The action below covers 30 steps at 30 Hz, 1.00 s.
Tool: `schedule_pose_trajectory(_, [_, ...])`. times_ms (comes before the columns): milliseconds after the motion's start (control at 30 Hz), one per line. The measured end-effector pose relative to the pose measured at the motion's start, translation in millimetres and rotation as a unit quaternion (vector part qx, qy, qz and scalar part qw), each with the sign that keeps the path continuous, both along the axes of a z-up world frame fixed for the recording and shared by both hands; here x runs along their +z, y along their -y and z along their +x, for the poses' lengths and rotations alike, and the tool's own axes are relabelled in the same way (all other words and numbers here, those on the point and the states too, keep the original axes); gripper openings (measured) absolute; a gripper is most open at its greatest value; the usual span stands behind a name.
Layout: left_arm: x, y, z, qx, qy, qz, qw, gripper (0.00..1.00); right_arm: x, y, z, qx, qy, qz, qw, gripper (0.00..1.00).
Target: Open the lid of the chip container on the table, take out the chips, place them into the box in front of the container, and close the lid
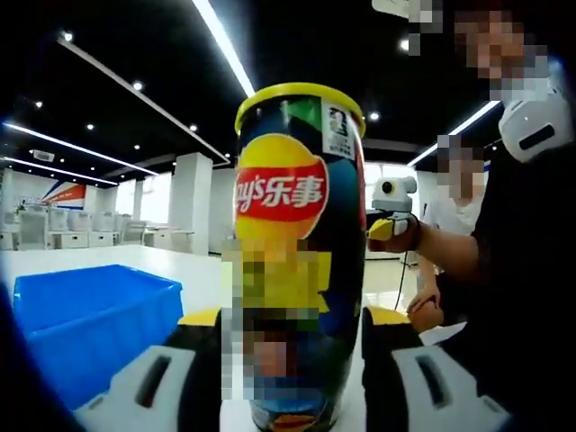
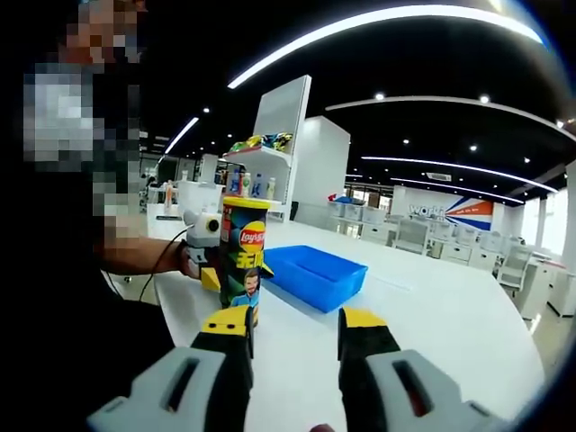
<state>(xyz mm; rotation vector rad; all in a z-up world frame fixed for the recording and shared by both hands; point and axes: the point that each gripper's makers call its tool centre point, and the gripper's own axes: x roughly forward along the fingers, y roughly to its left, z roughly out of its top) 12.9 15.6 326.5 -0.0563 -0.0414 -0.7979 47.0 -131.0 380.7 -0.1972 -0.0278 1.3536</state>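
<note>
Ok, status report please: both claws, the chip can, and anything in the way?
Left claw shut on chip can, upright, lid on. Right claw open, empty, short of can. Blue box beside can. Nothing between.

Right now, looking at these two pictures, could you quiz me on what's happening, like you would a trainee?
1. True or false: the yellow lid is on the chip can.
2. Which tool clasps the can: A left, B right?
3. What colour is the box beside the can?

Key: 1 true. 2 A: the left tool straddles the can, while the right tool hangs open above the table, apart from the can. 3 blue.
</note>
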Motion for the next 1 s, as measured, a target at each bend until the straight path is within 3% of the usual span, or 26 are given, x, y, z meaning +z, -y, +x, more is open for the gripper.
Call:
schedule_pose_trajectory(200, [0.7, 3.7, -0.8, -0.011, 0.009, -0.005, 0.9999, 0.52, 2.0, -5.4, -0.4, 0.008, -0.003, 0.006, 1.0, 0.36])
schedule_pose_trajectory(500, [1.5, 3.0, 0.4, -0.009, 0.022, -0.009, 0.9997, 0.51, 7.8, -15.6, -1.5, 0.02, -0.004, 0.013, 0.9997, 0.36])
schedule_pose_trajectory(1000, [3.2, 3.8, 0.7, -0.01, 0.03, -0.019, 0.9993, 0.51, 37.4, -38.2, -10.9, 0.059, -0.01, 0.041, 0.9974, 0.38])
